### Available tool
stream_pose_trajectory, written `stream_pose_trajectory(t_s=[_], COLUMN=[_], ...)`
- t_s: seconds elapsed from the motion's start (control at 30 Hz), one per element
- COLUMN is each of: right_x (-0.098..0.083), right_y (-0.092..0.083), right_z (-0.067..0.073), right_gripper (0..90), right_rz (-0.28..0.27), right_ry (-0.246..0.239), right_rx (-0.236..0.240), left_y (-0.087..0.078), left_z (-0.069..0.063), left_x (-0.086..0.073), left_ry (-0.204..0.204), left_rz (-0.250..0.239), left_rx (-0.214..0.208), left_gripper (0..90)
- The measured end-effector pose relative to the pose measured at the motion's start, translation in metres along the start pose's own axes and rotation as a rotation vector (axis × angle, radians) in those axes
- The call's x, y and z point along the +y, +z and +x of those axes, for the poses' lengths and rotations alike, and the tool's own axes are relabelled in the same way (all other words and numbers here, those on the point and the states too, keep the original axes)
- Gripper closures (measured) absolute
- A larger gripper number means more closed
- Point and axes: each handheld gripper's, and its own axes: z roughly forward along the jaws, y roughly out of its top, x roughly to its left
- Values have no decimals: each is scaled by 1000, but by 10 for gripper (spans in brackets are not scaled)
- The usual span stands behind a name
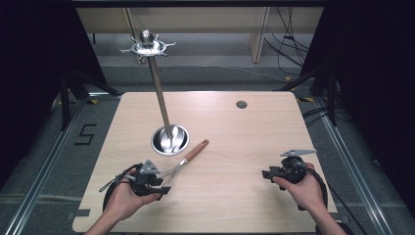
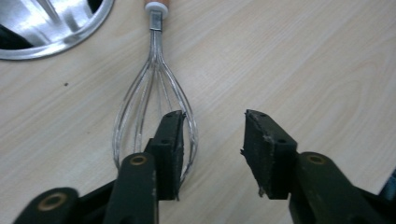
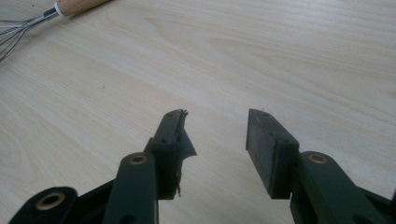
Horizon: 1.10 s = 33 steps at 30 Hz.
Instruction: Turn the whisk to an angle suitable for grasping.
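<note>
A wire whisk (image 1: 188, 157) with a wooden handle lies on the wooden table (image 1: 235, 142), its handle pointing up and right, just right of the stand's base. My left gripper (image 1: 164, 186) sits at the whisk's wire end. In the left gripper view the whisk (image 2: 152, 93) runs under the left jaw; the left gripper (image 2: 214, 116) is open, with bare table in most of the gap. My right gripper (image 1: 266, 174) is held low at the table's right, pointing left. The right gripper (image 3: 215, 114) stands open over bare wood, and the whisk (image 3: 28, 21) lies far off at the upper left.
A shiny metal stand rises from a round dish-like base (image 1: 170, 139) left of the table's centre, with a slanted pole and a hooked top (image 1: 147, 46). A dark grommet hole (image 1: 241, 104) sits near the far edge. The base's rim (image 2: 51, 42) lies close beyond the whisk.
</note>
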Motion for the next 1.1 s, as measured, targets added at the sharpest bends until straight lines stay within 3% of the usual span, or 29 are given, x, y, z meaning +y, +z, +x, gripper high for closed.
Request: stream_pose_trajectory(t_s=[0.1, 0.17, 0.27, 0.33, 0.37, 0.4, 0.5, 0.53, 0.57, 0.6, 0.63, 0.7, 0.73, 0.87, 0.9, 0.97, 1.0, 1.03, 1.1], right_x=[0, 0, 0, 0, 0, 0, 0, 1, 0, 0, 0, 0, 1, 1, 1, 1, 1, 1, 1], right_y=[0, 1, 1, 2, 2, 1, 2, 1, 4, 4, 5, 6, 3, 4, 4, 4, 4, 4, 4], right_z=[0, -1, -2, -3, -2, -1, -2, -3, -1, -1, 0, -1, -3, -2, -2, -2, -2, -2, -3], right_gripper=[572, 567, 563, 562, 561, 561, 560, 560, 560, 560, 559, 559, 559, 560, 560, 560, 560, 560, 560], right_rz=[7, -2, 5, -1, -1, 5, 5, 15, -16, -16, -19, -25, 10, 14, 14, 14, 18, 18, 17], right_ry=[5, 4, 15, -9, 5, 14, 13, 16, 25, 25, 29, 26, 7, 11, 11, 10, 10, 10, 5], right_rx=[-15, 9, 14, 8, 14, 13, 18, 1, -24, -24, -54, -50, 22, 14, 15, 15, 17, 17, 24], left_y=[-1, -2, 0, 6, 6, 11, 18, 24, 24, 28, 31, 37, 41, 53, 57, 64, 68, 73, 80], left_z=[3, 7, 9, 14, 14, 15, 18, 20, 20, 21, 23, 25, 25, 30, 27, 29, 29, 25, 26], left_x=[4, 14, 23, 38, 38, 48, 57, 67, 67, 71, 76, 86, 89, 104, 105, 110, 112, 111, 114], left_ry=[-2, -15, -16, 16, 16, 20, 47, 70, 70, 71, 68, 83, 73, 149, 117, 158, 157, 102, 122], left_rz=[13, -17, -14, 0, 0, 51, 80, 110, 110, 121, 147, 185, 204, 296, 297, 303, 306, 305, 315], left_rx=[-1, 8, 7, 35, 35, 39, 57, 67, 67, 76, 85, 86, 81, 75, 70, 69, 79, 70, 73], left_gripper=[527, 517, 491, 477, 465, 449, 424, 418, 409, 409, 397, 396, 396, 400, 407, 418, 426, 426, 442])
